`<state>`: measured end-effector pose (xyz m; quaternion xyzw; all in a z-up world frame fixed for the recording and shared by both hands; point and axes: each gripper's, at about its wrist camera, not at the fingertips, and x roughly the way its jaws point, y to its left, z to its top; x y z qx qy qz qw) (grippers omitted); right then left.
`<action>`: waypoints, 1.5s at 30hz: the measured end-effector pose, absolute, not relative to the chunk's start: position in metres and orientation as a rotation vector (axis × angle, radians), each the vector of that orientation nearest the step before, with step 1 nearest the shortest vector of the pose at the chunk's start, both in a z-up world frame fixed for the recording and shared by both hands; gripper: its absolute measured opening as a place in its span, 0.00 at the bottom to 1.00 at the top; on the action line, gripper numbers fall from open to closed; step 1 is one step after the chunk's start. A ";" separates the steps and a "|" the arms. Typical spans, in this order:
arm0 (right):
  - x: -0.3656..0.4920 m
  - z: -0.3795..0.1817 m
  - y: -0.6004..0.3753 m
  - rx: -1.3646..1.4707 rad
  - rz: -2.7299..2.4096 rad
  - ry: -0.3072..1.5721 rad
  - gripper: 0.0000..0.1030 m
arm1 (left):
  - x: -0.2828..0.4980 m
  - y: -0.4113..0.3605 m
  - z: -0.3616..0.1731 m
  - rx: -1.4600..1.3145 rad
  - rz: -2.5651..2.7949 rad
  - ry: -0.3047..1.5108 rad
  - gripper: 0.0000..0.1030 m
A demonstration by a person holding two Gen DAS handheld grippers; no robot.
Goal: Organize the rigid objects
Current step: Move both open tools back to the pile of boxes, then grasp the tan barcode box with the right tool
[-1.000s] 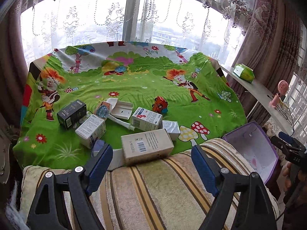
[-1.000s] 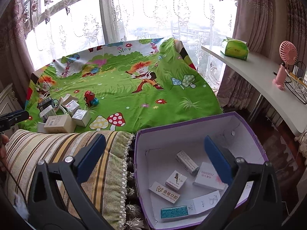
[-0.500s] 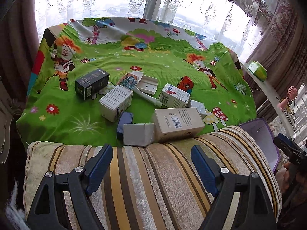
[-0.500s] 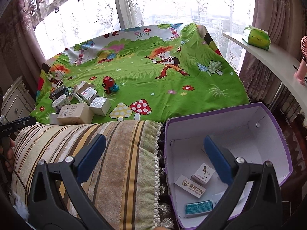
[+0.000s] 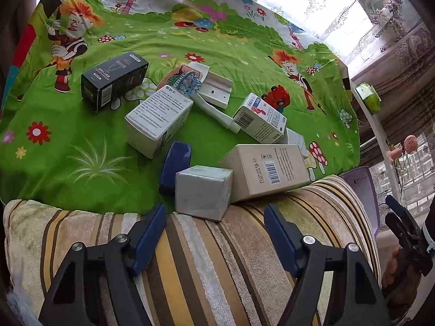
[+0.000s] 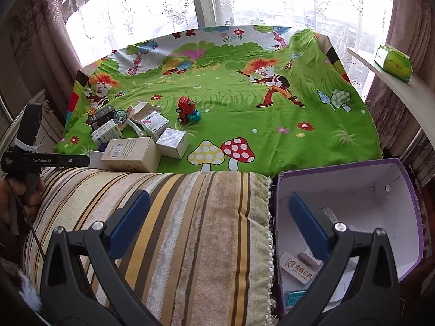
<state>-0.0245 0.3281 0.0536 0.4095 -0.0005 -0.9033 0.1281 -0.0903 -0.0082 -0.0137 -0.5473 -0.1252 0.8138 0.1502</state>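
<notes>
Several boxes lie on the green cartoon sheet [image 5: 81,146]: a small grey box [image 5: 202,195], a beige barcode box [image 5: 265,171], a white box [image 5: 159,119], a black box [image 5: 114,80], a blue-and-white box [image 5: 259,119] and a dark blue case [image 5: 175,163]. A red toy car [image 5: 276,99] sits behind them. My left gripper [image 5: 214,228] is open and empty over the striped cushion [image 5: 190,266], just short of the grey box. My right gripper [image 6: 217,214] is open and empty, above the cushion [image 6: 190,231] beside the purple box [image 6: 407,190], which holds several small boxes.
A white shelf [image 6: 407,92] at the right carries a green tissue pack [image 6: 392,61]. Curtained windows stand behind the bed. A pink fan [image 5: 407,144] is at the far right. The left gripper's body [image 6: 30,160] shows in the right wrist view.
My left gripper has moved forward and down toward the boxes, which now look larger. My right gripper has swung left, so the purple box sits farther right in its view.
</notes>
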 end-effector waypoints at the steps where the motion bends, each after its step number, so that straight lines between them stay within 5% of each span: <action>1: -0.026 0.053 0.325 1.194 -2.620 0.004 1.00 | -0.092 -0.008 -0.015 -1.577 2.334 -0.360 0.72; 5: -0.033 0.052 0.311 1.213 -2.585 0.022 1.00 | -0.097 -0.007 -0.019 -1.590 2.297 -0.366 0.70; 22: -0.063 0.042 0.255 1.277 -2.484 0.099 1.00 | -0.100 -0.009 -0.027 -1.569 2.256 -0.411 0.33; 29: -0.071 0.037 0.227 1.291 -2.439 0.148 1.00 | -0.098 -0.009 -0.025 -1.551 2.265 -0.405 0.39; 33: -0.078 0.034 0.210 1.296 -2.419 0.182 1.00 | -0.095 -0.008 -0.019 -1.546 2.315 -0.365 0.56; 45: -0.104 0.012 0.158 1.407 -2.302 0.227 1.00 | -0.089 -0.037 -0.016 -1.511 2.444 -0.526 0.57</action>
